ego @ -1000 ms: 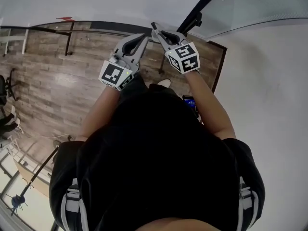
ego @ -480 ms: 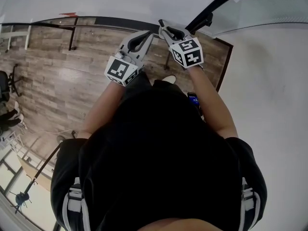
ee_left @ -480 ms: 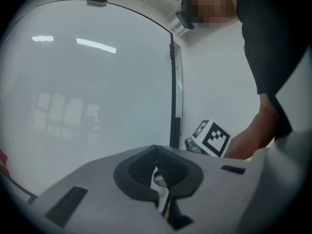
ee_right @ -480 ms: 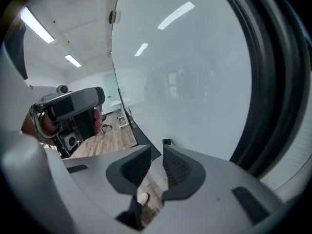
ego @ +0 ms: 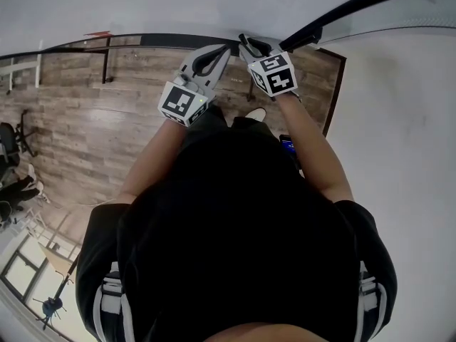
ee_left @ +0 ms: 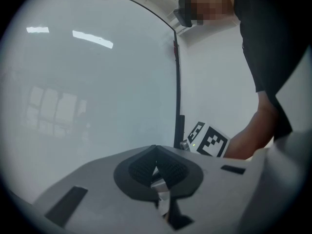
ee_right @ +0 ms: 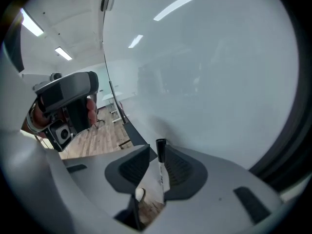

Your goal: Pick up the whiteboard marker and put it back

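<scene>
Right gripper (ee_right: 155,154): jaws are opening up, and the pads aren't squeezing anything.
Whiteboard marker (ee_right: 161,168): sits between the right gripper's jaws, lying along them and up against the right-hand pad. The left pad is clear of it and the black cap is at the far end. Can't tell what the near end rests on.
Whiteboard (ee_right: 209,67): just beyond the marker's cap, filling most of both gripper views.
Left gripper (ee_left: 156,152): pads pinched together at the tips with nothing in there, pointed at the board.
Both grippers: side by side near the board's lower edge in the head view, left one on the left.
Wooden floor (ego: 85,127): planks off to the left.
</scene>
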Tool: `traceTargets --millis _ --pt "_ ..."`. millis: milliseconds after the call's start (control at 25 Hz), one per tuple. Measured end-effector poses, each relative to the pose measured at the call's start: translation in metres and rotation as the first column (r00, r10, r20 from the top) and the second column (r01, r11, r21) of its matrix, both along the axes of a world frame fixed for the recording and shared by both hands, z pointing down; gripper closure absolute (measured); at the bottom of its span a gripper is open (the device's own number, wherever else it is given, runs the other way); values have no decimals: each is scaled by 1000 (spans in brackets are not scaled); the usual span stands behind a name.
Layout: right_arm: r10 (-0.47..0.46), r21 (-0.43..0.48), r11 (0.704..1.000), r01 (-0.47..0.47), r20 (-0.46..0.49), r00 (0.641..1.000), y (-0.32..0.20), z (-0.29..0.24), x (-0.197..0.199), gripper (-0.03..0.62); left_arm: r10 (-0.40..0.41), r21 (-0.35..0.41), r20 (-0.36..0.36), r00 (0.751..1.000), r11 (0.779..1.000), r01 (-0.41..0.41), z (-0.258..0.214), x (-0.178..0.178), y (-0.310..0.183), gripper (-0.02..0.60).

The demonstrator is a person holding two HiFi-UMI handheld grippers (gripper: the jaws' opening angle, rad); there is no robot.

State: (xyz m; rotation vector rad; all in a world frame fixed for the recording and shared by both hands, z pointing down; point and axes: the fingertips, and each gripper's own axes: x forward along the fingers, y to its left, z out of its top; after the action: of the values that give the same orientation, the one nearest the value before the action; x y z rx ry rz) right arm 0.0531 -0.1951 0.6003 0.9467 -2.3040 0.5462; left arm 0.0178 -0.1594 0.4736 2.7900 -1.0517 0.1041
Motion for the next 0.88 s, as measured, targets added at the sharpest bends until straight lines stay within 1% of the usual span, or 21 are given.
traceTargets --millis 240,480,600,720,880 --pt "25 -16 1000 -26 -50 998 -8 13 -3 494 24 -19 -8 1000 1000 -24 4 -7 -7 577" --pt "24 -11 1000 -25 -83 996 -7 19 -4 496 20 -28 -7 1000 999 -20 4 -12 -8 577" --pt "24 3 1000 -24 -110 994 -7 22 -7 499 22 -28 -8 1000 999 -22 2 -17 -5 577" --pt "18 22 1000 -15 -133 991 -6 21 -10 516 17 -29 -10 1000 999 -17 2 -22 -2 577" --pt "6 85 996 9 -177 984 -3 18 -13 528 10 -24 -12 1000 1000 -10 1 -28 2 577"
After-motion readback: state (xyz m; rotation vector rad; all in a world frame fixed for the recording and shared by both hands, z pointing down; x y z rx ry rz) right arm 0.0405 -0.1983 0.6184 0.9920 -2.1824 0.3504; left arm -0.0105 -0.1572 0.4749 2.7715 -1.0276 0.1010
